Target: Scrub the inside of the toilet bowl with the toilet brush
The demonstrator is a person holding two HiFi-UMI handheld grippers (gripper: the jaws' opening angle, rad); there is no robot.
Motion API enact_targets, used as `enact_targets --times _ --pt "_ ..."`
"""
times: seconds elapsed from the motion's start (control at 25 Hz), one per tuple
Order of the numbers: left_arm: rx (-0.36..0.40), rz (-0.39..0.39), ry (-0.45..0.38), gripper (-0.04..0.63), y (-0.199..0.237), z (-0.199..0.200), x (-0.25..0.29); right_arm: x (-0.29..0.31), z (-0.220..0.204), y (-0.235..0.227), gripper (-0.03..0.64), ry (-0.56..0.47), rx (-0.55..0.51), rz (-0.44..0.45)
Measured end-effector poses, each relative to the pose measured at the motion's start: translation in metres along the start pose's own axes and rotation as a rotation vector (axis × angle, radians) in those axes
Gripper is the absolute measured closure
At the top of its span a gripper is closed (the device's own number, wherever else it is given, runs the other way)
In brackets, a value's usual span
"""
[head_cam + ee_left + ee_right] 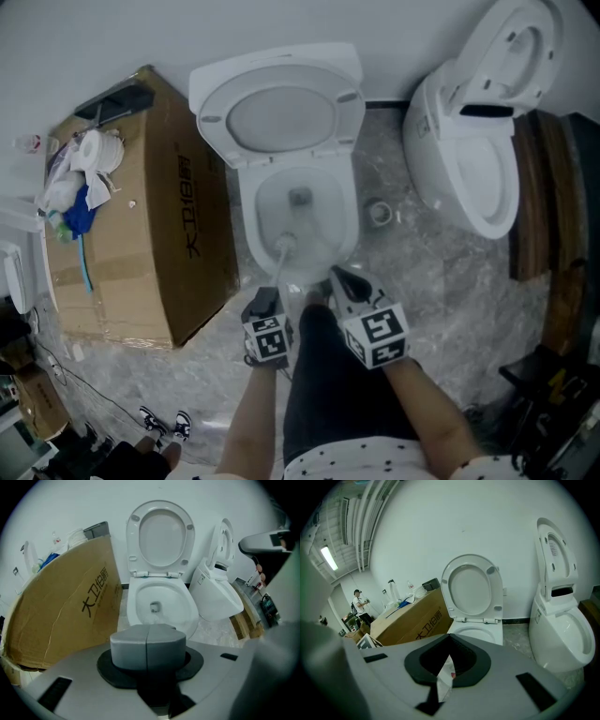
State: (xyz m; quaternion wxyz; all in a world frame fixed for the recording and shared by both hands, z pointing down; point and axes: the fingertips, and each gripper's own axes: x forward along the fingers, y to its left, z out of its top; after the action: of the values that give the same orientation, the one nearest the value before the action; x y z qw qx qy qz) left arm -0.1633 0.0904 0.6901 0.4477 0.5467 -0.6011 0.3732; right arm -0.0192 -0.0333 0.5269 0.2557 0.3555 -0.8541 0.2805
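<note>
- Left gripper (265, 300): jaws pressed together on nothing, held just short of the toilet bowl (351, 220).
- Right gripper (339, 278): clamped on a thin white piece with a red mark, judged to be the handle of the toilet brush (284, 246). The brush head lies low inside the bowl, near the front wall.
- Risk: hard sideways strokes may twist the thin handle in the jaws.
- Risk: fast strokes near the front rim may splash water onto the floor.
- The head view alone shows the brush head.
- The left gripper view looks into the bowl's drain.
- The right gripper view alone shows a distant person (359, 603) beyond the cardboard box (412, 618).

Cardboard box (141, 234) left of toilet (281, 112) — second toilet (469, 178) right.
</note>
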Motion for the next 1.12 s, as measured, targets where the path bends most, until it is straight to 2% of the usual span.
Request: enact_targets --times 0.64,1.12 --pt "0.14 -0.095 0.034 0.44 -0.06 0.0 0.015 -0.012 -0.009 -0.022 0.611 0.002 0.023 -0.033" --pt "0.177 -0.127 0.011 0.44 -0.091 0.028 0.022 -0.019 -0.02 -0.039 0.611 0.008 0.06 -0.061"
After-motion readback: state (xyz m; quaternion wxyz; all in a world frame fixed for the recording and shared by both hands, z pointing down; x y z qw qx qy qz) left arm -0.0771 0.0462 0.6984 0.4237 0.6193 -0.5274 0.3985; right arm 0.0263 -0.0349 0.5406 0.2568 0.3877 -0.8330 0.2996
